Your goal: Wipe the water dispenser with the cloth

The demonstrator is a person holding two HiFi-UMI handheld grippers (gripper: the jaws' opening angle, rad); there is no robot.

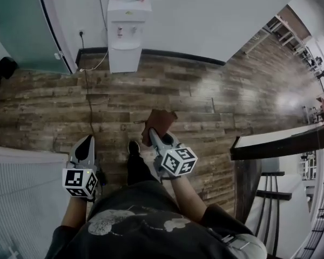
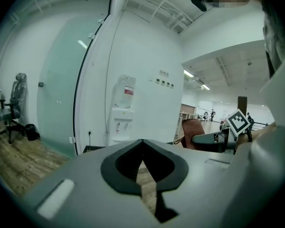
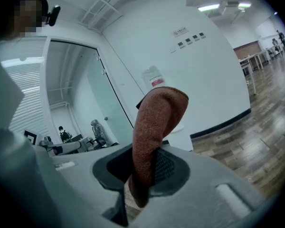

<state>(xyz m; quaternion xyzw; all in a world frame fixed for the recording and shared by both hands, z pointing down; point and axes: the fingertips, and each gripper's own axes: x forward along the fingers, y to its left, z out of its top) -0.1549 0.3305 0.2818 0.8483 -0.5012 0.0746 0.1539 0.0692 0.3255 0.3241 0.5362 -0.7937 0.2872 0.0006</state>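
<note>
Cloth (image 1: 160,121) comes first: one rust-brown piece, pinched between the jaws of the right gripper (image 1: 154,135), which are closed on its lower end. In the right gripper view the cloth (image 3: 157,122) stands up from the right gripper (image 3: 141,177) and folds over at the top.

Two grippers are in play, each carrying one marker cube. The left gripper (image 1: 88,140) is held low beside the person's body. In its own view the left gripper (image 2: 142,146) has its jaws shut together, with nothing between them and only floor showing through the slit.

One water dispenser (image 1: 124,34) stands against the white wall, well apart from both grippers, with bare wood floor (image 1: 216,99) between. It is white and has two taps (image 1: 126,31) side by side on its front. One bottle (image 2: 126,91) sits on top of the water dispenser (image 2: 121,126), and the bottle (image 3: 153,77) also shows just above the cloth in the right gripper view.

One dark cable (image 1: 89,104) runs from the wall, left of the dispenser, across the floor towards the person. One office chair (image 2: 12,109) stands far off to the left, beside a glass partition (image 2: 57,99).
</note>
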